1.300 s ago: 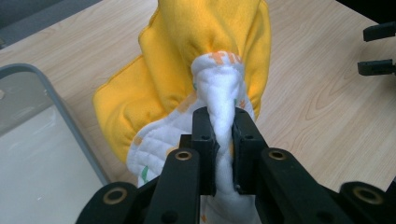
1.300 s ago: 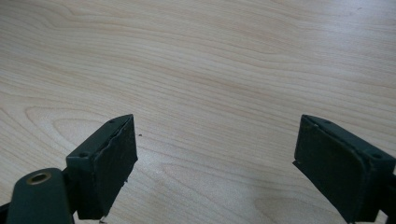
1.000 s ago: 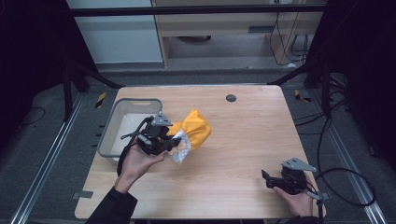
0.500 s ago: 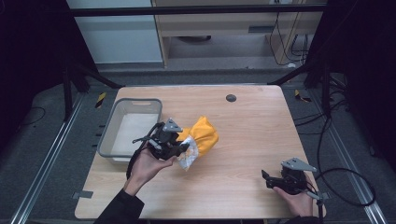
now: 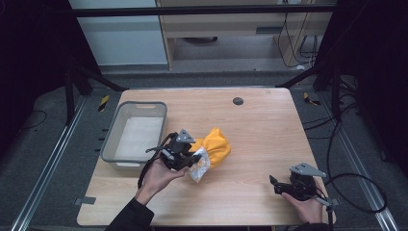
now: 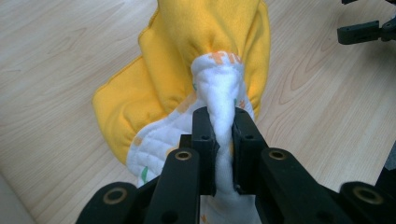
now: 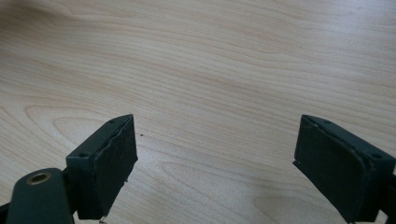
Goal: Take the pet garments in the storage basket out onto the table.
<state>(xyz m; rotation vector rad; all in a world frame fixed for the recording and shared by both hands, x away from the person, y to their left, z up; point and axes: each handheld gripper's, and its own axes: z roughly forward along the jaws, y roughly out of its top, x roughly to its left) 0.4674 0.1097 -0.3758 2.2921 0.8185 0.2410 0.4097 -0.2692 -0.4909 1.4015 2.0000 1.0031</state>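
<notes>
In the high view, the left gripper (image 5: 192, 159) sits a little left of the frame's centre, carried by the person's left hand (image 5: 159, 175), whose dark sleeve (image 5: 127, 219) rises from the bottom edge. Its two black jaws are pressed together on a bunched fold of the soft yellow cloth with a white quilted lining (image 5: 214, 149), which spreads to the right of the gripper on the pale wooden table (image 5: 260, 130).

In the left gripper view, the left gripper (image 6: 223, 140) pinches a narrow ridge of the white quilted layer at lower centre. The cloth (image 6: 205, 46) fans out above the jaws toward the top of the frame, yellow on the outside with small orange and green marks on the white side. Its far part lies on the table (image 6: 60, 56); whether the pinched end is lifted off the wood I cannot tell.

Just left of the left gripper in the high view stands a grey rectangular plastic bin (image 5: 113, 144), with a pale lining inside. A small dark round disc (image 5: 237, 101) lies on the table in the upper middle, well apart from the cloth.

The right gripper (image 5: 276, 185) is low at the right of the high view, in the person's right hand (image 5: 305, 207), well apart from the cloth. In the right gripper view, the right gripper (image 7: 215, 163) has its jaws spread wide, with bare table (image 7: 210, 70) between them.
</notes>
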